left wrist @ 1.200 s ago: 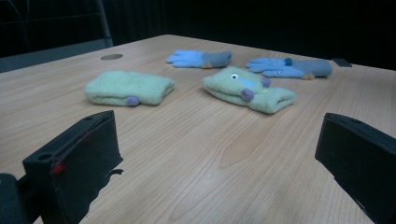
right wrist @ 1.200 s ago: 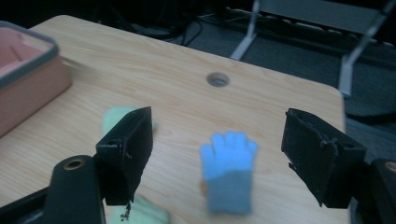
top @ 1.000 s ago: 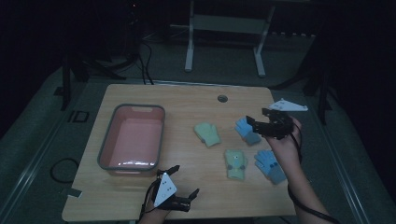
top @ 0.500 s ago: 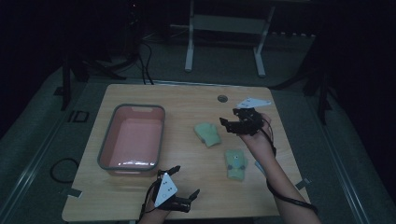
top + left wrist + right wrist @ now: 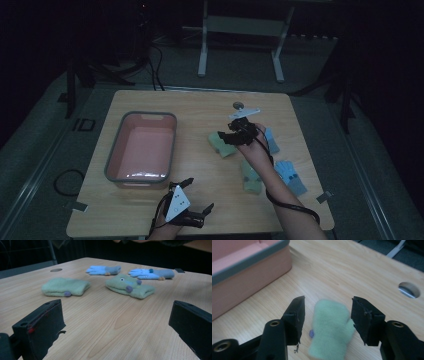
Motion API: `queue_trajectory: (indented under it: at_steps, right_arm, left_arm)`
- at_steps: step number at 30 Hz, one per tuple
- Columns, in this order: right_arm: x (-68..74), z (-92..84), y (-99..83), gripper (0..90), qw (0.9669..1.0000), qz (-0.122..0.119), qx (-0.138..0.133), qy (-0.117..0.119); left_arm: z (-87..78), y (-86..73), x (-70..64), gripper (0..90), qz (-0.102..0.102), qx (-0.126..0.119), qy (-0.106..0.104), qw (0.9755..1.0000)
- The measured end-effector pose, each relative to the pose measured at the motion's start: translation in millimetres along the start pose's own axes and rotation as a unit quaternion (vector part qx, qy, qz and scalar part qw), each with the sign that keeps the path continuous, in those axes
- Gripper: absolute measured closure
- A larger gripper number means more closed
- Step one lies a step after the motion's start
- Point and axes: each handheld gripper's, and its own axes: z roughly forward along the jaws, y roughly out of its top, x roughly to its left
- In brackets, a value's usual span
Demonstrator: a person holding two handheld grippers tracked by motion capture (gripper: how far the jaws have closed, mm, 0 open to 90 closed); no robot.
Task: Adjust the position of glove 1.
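Right gripper (image 5: 327, 315) straddles the green mitten (image 5: 332, 327) at table centre, right of the pink bin (image 5: 142, 150); jaws have been closing, not yet pinching. Drop lower, squeeze mid-fabric. Left gripper (image 5: 115, 330) open, idle near edge.

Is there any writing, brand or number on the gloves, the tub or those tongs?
None can be read.
Green gloves and blue gloves: sewn eyes and dots, no letters.
Pink tub: plain.
Left tongs, plate on top: dark dots, no letters.
Floor left of the table: a mark, too dim to read.
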Motion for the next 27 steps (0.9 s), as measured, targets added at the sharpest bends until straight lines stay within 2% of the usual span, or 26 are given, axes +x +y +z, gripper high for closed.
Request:
queue_trajectory:
  at_steps: [9, 11, 13, 17, 21, 23, 27]
  right_arm:
    - [-4.8, 39.5, -17.0, 51.3, 0.999, -0.001, 0.044, 0.006]
    - [-5.5, 43.1, -18.5, 51.9, 0.9989, -0.003, 0.048, 0.004]
    - [-8.1, 52.7, -22.7, 53.3, 0.9982, 0.006, 0.059, 0.005]
    - [-10.2, 59.9, -26.8, 54.4, 0.9976, 0.014, 0.068, 0.007]
    - [-11.9, 66.5, -29.5, 56.3, 0.9979, 0.003, 0.065, -0.002]
    - [-12.2, 70.1, -31.1, 57.8, 0.998, 0.0, 0.063, 0.002]
    - [-10.8, 79.7, -38.6, 58.9, 0.9967, -0.011, 0.081, 0.005]
  left_arm:
    - [0.0, 0.0, 0.3, 0.0, -0.001, 0.0, -0.002, 1.0]
    - [0.0, 0.0, 0.3, 0.0, -0.002, 0.0, -0.002, 1.0]
    - [0.0, 0.0, 0.2, 0.0, -0.002, 0.0, -0.003, 1.0]
    - [-0.1, 0.0, -0.4, 0.0, 0.0, 0.0, -0.003, 1.0]
    - [-0.1, 0.0, -0.3, 0.0, -0.001, -0.001, -0.004, 1.0]
    - [-0.2, -0.1, -0.5, 0.0, 0.0, -0.001, -0.005, 1.0]
    - [-0.1, 0.0, -0.7, 0.0, 0.0, 0.0, -0.005, 1.0]
